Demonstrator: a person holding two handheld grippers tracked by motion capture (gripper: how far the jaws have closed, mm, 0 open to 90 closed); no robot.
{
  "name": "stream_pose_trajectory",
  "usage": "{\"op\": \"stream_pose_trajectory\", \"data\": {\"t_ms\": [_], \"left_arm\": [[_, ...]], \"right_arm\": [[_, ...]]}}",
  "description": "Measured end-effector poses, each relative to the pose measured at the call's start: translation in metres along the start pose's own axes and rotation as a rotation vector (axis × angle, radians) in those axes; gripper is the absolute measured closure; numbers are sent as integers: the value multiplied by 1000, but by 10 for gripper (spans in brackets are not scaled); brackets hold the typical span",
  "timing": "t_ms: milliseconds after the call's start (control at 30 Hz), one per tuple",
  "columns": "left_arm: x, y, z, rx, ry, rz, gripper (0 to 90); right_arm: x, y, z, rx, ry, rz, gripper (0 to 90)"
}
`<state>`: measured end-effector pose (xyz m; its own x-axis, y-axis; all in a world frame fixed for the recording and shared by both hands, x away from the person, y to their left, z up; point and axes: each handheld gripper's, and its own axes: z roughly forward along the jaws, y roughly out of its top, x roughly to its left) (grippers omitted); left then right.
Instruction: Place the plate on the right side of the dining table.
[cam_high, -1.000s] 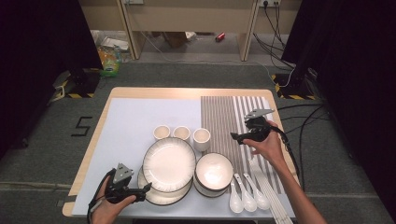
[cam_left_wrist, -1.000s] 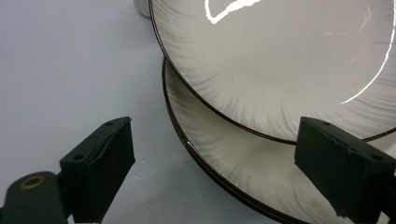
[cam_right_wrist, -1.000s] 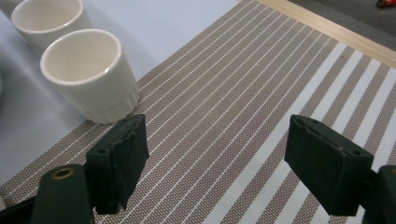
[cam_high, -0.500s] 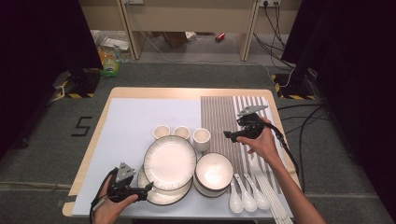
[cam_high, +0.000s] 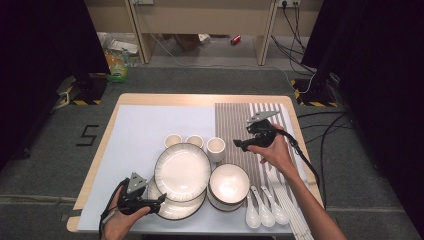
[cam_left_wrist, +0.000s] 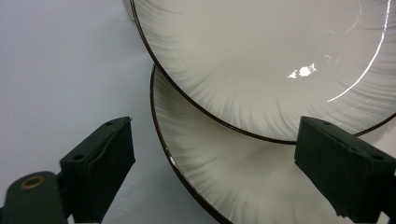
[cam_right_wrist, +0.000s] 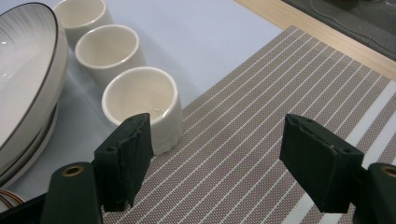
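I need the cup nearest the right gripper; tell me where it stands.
In the high view the cup stands rightmost in the row of three, at the striped mat's left edge, just left of the right gripper, behind the bowl.

cream cups (cam_right_wrist: 142, 105), dark-rimmed white plates (cam_left_wrist: 280, 70), a brown placemat (cam_right_wrist: 261, 121) with white stripes.

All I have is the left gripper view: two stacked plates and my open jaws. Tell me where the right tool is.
Observer: The right tool hovers over the striped placemat, beside the nearest cup.
Operator: Report its jaws.
Observer: Open, with nothing between them. In the right gripper view that cup stands just past one jaw.
Operator: Say what lies right of the plates.
Observer: Stacked bowls, then three white spoons.
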<state>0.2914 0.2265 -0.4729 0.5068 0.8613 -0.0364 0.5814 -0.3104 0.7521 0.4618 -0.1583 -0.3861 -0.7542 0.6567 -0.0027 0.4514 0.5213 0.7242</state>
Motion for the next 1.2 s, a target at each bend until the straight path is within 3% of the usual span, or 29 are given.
{"op": "stream_pose_trajectory", "data": {"t_ms": [767,1200], "left_arm": [[-2,7,9,10,37,32,116],[-1,7,12,6,41,24,112]], "right_arm": [[16,20,9,-25,68,-33,321],[27,35,18,-24,108,-62,348]]}}
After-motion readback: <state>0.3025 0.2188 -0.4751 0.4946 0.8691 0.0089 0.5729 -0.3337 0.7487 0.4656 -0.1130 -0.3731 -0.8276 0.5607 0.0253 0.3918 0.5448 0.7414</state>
